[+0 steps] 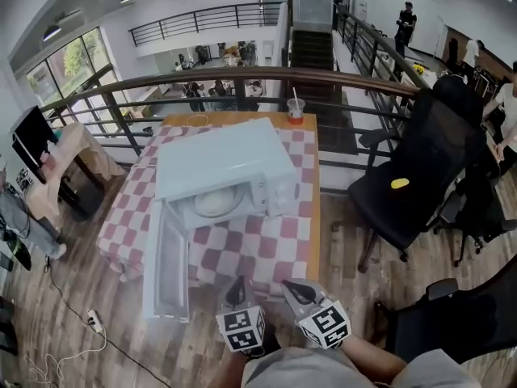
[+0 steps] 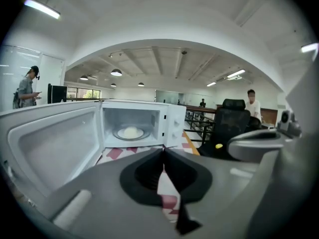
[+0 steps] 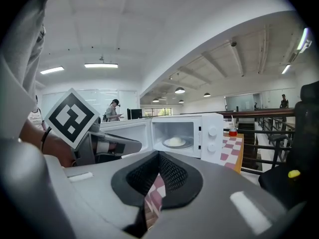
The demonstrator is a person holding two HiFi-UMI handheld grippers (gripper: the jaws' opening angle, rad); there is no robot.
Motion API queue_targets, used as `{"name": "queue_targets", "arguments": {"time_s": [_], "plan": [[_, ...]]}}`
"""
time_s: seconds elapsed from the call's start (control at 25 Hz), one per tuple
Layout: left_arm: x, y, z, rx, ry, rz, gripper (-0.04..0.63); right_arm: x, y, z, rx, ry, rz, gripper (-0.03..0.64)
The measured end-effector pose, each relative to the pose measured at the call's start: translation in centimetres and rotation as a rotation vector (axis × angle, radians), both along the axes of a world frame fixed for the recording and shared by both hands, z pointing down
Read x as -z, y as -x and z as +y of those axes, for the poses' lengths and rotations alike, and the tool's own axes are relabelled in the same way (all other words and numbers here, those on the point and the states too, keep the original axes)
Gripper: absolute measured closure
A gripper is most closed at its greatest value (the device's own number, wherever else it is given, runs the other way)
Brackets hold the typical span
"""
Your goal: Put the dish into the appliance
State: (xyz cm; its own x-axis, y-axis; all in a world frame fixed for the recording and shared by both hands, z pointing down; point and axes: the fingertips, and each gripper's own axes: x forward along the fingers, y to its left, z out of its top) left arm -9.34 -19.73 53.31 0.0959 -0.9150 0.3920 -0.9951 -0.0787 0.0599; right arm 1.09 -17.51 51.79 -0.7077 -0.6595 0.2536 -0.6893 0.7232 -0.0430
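Note:
A white microwave (image 1: 222,164) stands on the checked table, its door (image 1: 166,269) swung wide open toward me. A pale round dish (image 1: 214,202) lies on the turntable inside; it also shows in the left gripper view (image 2: 130,132) and the right gripper view (image 3: 175,141). Both grippers hang close to my body, short of the table's near edge. My left gripper (image 1: 238,288) is shut, its jaw tips meeting (image 2: 163,151) with nothing held. My right gripper (image 1: 297,291) is shut and empty too (image 3: 159,154), and it sees the left gripper (image 3: 107,146) beside it.
A red cup with a straw (image 1: 296,110) stands at the table's far edge by the railing (image 1: 242,75). Black office chairs (image 1: 420,168) stand to the right, one with a small yellow thing (image 1: 400,183) on its seat. People stand in the background.

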Motion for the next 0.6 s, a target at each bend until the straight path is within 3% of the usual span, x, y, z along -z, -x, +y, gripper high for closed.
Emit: {"name": "queue_targets", "arguments": {"time_s": [0.28, 0.6], "plan": [[0.6, -2.3, 8.4, 0.021, -0.003, 0.025, 0.583, -0.1, -2.6, 7.0, 0.025, 0.007, 0.003, 0.617], [3.4, -2.5, 12.0, 0.034, -0.055, 0.015, 0.583, 1.8, -2.9, 9.5, 0.03, -0.019, -0.034, 0.617]]}}
